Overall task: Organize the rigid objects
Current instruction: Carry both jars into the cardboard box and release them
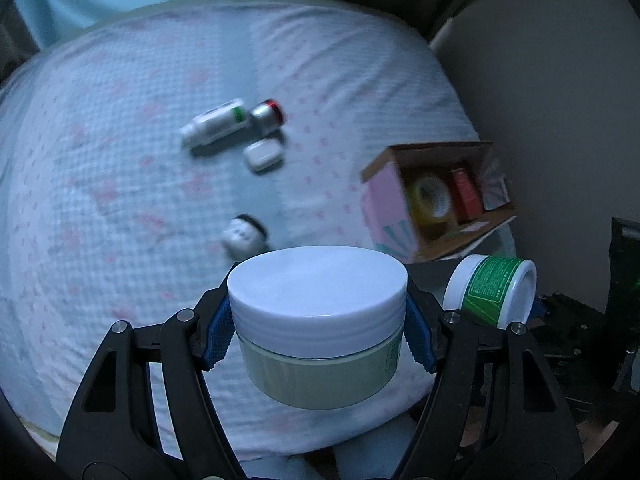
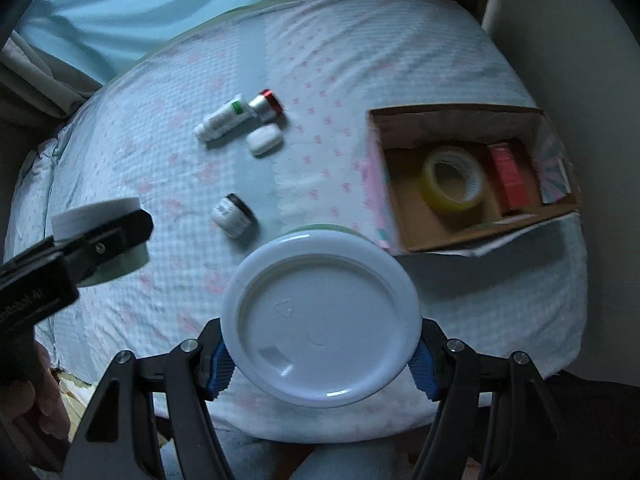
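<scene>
Jars sit clamped in both grippers above the bed (image 2: 120,140). Left gripper (image 1: 318,330): fingers (image 1: 218,334) spread wide, pinching a white-lidded pale green jar (image 1: 318,320); its label is unreadable. Right gripper (image 2: 320,346): fingers (image 2: 423,372) equally wide, gripping a green-labelled jar (image 2: 320,320), writing too blurred to read, just beside the cardboard box (image 2: 420,236).

A bed (image 2: 360,60) covered by a pale quilt with small pink motifs fills the scene. A light blue curtain (image 2: 140,8) hangs at the far left, and a beige wall (image 1: 540,80) stands right.
</scene>
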The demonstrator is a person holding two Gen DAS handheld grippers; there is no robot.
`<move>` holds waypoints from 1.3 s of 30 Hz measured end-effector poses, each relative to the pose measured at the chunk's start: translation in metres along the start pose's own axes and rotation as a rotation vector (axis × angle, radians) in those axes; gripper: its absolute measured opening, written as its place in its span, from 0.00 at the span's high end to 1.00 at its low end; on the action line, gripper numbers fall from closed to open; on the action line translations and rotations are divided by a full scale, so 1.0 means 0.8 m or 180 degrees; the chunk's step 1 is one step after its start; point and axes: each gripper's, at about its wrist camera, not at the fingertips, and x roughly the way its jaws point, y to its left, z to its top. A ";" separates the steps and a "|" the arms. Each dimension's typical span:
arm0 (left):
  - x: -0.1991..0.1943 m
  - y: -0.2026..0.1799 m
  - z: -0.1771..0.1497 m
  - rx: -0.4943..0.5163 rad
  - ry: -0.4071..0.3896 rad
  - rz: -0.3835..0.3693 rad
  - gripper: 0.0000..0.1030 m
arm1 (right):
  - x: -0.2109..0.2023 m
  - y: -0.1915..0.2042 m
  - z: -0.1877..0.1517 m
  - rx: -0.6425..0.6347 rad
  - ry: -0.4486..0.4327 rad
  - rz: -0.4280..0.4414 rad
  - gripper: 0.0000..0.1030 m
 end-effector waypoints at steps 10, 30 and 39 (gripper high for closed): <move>0.033 -0.135 0.013 -0.0105 -0.0116 0.0097 0.34 | -0.024 -0.142 0.032 -0.0184 -0.0115 0.0074 0.36; 0.230 -0.289 0.072 -0.0251 0.0322 0.0411 0.34 | 0.072 -0.358 0.134 -0.0446 -0.0025 -0.0006 0.36; 0.330 -0.300 0.092 -0.0237 0.0647 0.0533 0.34 | 0.116 -0.361 0.134 -0.0991 -0.0168 -0.0097 0.36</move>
